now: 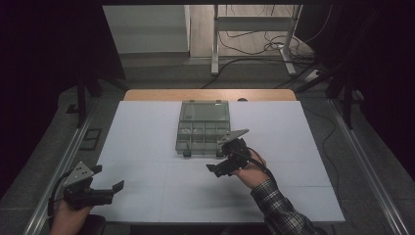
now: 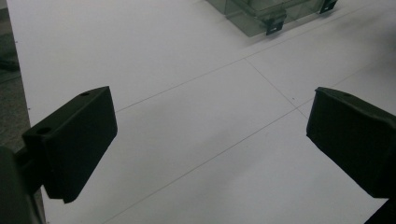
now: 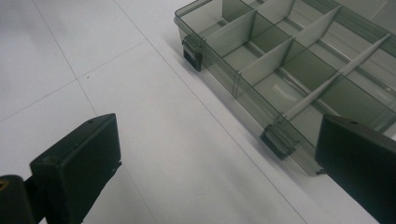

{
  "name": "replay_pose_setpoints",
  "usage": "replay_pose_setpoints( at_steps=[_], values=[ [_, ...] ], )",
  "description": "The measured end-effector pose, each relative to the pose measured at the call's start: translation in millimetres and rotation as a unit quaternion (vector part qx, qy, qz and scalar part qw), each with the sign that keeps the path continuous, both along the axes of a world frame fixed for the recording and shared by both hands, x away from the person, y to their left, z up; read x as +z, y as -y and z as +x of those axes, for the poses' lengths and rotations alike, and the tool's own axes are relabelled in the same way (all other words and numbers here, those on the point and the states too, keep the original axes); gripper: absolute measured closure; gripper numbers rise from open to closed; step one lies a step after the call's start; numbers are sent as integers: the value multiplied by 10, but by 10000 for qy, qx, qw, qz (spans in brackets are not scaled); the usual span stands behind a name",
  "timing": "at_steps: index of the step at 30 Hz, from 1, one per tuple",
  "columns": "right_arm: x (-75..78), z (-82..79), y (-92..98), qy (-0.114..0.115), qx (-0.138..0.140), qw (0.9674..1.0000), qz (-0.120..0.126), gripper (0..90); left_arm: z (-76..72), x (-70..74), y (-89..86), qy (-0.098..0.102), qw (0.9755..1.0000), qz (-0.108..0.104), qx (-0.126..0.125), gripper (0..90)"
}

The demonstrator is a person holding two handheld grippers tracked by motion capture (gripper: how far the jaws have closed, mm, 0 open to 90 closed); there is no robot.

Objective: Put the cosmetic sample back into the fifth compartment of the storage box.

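Note:
A translucent grey organizer box [image 1: 202, 134] lies open at the middle of the white table [image 1: 147, 137], its lid [image 1: 204, 111] tipped back on the far side. In the right gripper view its divided compartments [image 3: 289, 65] look empty, and two dark latches [image 3: 278, 140] hang off the near wall. My right gripper [image 1: 221, 159] hovers just in front of the box's near right corner, open with nothing in it [image 3: 215, 158]. At the table's near left corner my left gripper [image 1: 110, 177] is open and empty [image 2: 210, 140], well clear of the box [image 2: 261, 14].
Thin seam lines [image 2: 261, 79] cross the white tabletop. A metal rail [image 1: 54, 181] borders the table's left side. Beyond the far edge, on the floor, stand a desk frame [image 1: 254, 29] and loose cables [image 1: 274, 46].

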State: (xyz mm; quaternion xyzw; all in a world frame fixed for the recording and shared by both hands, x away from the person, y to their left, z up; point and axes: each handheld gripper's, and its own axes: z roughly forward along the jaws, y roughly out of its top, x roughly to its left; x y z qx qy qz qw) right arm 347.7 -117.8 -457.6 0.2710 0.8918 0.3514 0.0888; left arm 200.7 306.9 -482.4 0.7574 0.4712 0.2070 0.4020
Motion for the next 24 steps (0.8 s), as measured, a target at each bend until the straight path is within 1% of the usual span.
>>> replay_pose_setpoints(
  at_steps=[11, 24],
  values=[
    [62, -81, 161, 106, -80, 9999, 41, 13, 0, 0, 1, -4, 10000, -4, 2, 24],
    [75, -196, 387, 218, -272, 9994, 29, 13, -1, 1, 0, 0, 10000, 1, 10, 24]
  ],
)
